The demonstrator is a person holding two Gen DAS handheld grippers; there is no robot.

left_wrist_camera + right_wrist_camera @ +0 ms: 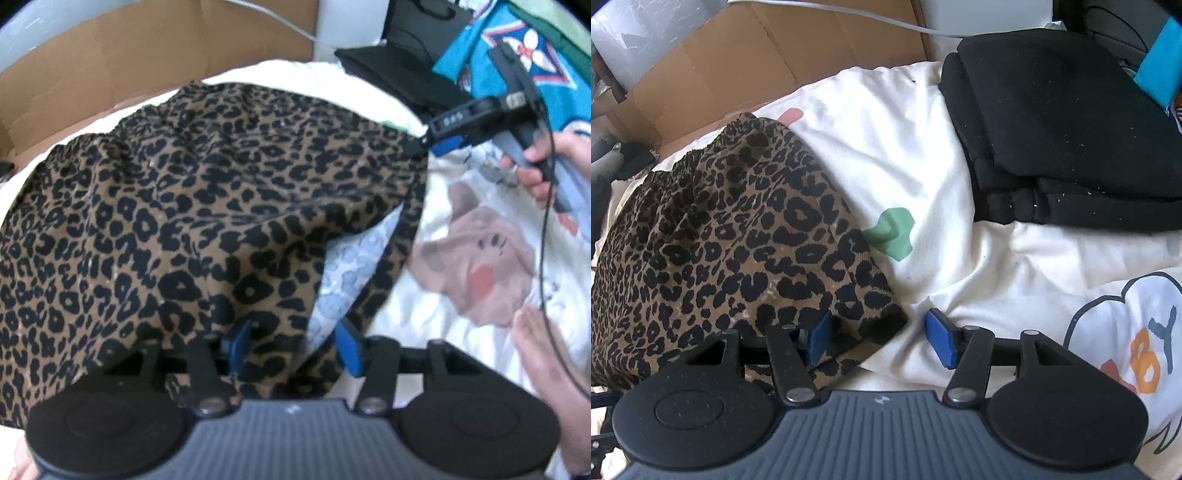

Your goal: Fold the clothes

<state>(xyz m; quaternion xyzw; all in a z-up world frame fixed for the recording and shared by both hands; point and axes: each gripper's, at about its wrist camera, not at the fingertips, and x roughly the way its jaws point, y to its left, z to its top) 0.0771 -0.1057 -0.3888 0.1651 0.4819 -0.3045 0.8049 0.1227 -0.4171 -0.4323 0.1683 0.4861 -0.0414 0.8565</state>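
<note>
Supporting surface: a bed covered by a white printed sheet, rumpled into soft folds. Prints visible on it — a green patch, a brownish cartoon figure with a red cheek, and a cloud outline with coloured letters.

Lying directly on the sheet: a leopard-print garment, spread wide across the near-left area, gathered waistband at its far edge, one corner turned to show a pale blue-white underside. Further back and to the right, a stack of folded black clothing — edges aligned, resting flat, apart from the leopard-print garment.
</note>
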